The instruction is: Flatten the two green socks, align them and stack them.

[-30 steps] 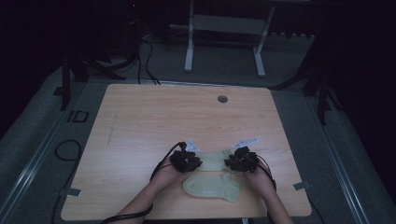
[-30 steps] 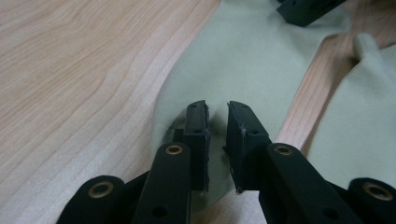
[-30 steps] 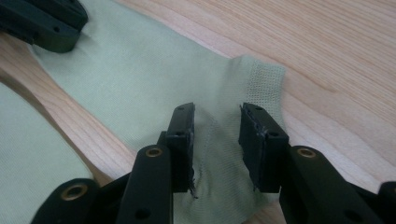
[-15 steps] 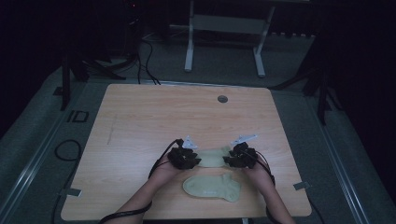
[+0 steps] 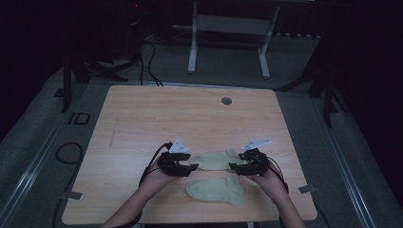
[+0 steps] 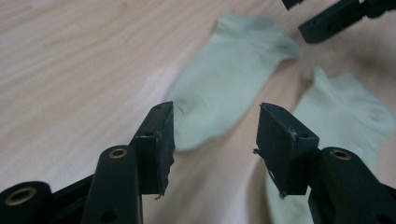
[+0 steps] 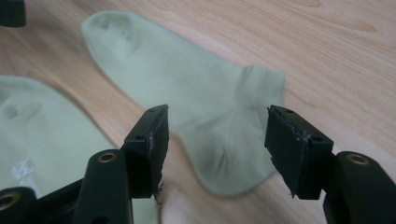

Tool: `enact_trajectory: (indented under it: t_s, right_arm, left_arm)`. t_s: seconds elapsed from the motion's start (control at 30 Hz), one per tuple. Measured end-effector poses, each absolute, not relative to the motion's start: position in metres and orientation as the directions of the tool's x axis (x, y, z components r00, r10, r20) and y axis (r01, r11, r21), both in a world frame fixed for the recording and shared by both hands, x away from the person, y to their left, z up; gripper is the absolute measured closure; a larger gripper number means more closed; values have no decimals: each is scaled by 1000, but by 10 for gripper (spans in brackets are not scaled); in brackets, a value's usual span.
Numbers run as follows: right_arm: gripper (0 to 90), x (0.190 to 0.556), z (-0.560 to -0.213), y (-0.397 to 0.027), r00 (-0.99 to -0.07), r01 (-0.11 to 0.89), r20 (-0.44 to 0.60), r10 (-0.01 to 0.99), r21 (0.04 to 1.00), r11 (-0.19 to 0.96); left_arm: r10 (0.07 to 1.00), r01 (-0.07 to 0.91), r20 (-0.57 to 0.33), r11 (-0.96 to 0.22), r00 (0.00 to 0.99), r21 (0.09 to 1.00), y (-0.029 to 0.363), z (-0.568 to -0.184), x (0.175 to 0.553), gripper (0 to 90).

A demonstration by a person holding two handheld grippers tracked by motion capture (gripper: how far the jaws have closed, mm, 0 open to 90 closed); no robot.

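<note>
Socks [image 5: 216, 159] lie flat on the worktop [image 5: 142, 123]; both your hand-held grippers [image 5: 192, 167] [image 5: 233, 166] have just been opening, empty, and a low jaw could snag and rumple the far sock.

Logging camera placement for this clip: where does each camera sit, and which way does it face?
High view: above the person's side, looking forward and down on the table; forearms, left gripper, right gripper.
Left gripper view: rides the left gripper, looking along its open jaws at the far sock.
Right gripper view: rides the right gripper, over that sock's cuff end.
Shared: both gripper views show the near sock too.
</note>
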State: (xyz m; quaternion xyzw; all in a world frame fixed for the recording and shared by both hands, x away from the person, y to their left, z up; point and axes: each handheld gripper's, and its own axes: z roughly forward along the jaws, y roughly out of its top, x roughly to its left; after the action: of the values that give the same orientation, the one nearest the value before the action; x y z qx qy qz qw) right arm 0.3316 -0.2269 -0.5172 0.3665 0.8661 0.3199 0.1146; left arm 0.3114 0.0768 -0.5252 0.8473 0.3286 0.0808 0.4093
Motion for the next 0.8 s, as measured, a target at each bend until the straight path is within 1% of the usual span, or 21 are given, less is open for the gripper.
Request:
enact_trajectory:
  t_s: [0.13, 0.17, 0.3, 0.33, 0.53, 0.67, 0.8]
  right_arm:
    - [397, 324, -516, -231, -705, 562, 40, 708, 641, 523]
    - [398, 322, -516, -233, -703, 564, 41, 710, 640, 522]
    - [406, 310, -514, -239, -699, 564, 44, 714, 647, 513]
    - [409, 303, -514, -241, -697, 568, 49, 715, 647, 509]
    - [425, 283, -516, -245, -708, 561, 50, 704, 646, 518]
    - [461, 267, -522, -248, -717, 560, 49, 695, 634, 533]
    - [479, 262, -531, -248, -722, 564, 46, 690, 616, 550]
  left_arm:
    - [621, 496, -142, -446, 771, 745, 81, -524, 300, 459]
    - [619, 498, -143, -450, 772, 742, 81, -524, 297, 434]
    - [617, 512, -154, -458, 772, 727, 81, -526, 287, 425]
    - [621, 520, -160, -458, 768, 721, 81, -527, 285, 410]
    - [631, 545, -170, -465, 757, 698, 82, -535, 273, 408]
    - [629, 561, -187, -470, 754, 681, 85, -544, 265, 420]
    - [628, 570, -197, -473, 753, 672, 84, -551, 262, 432]
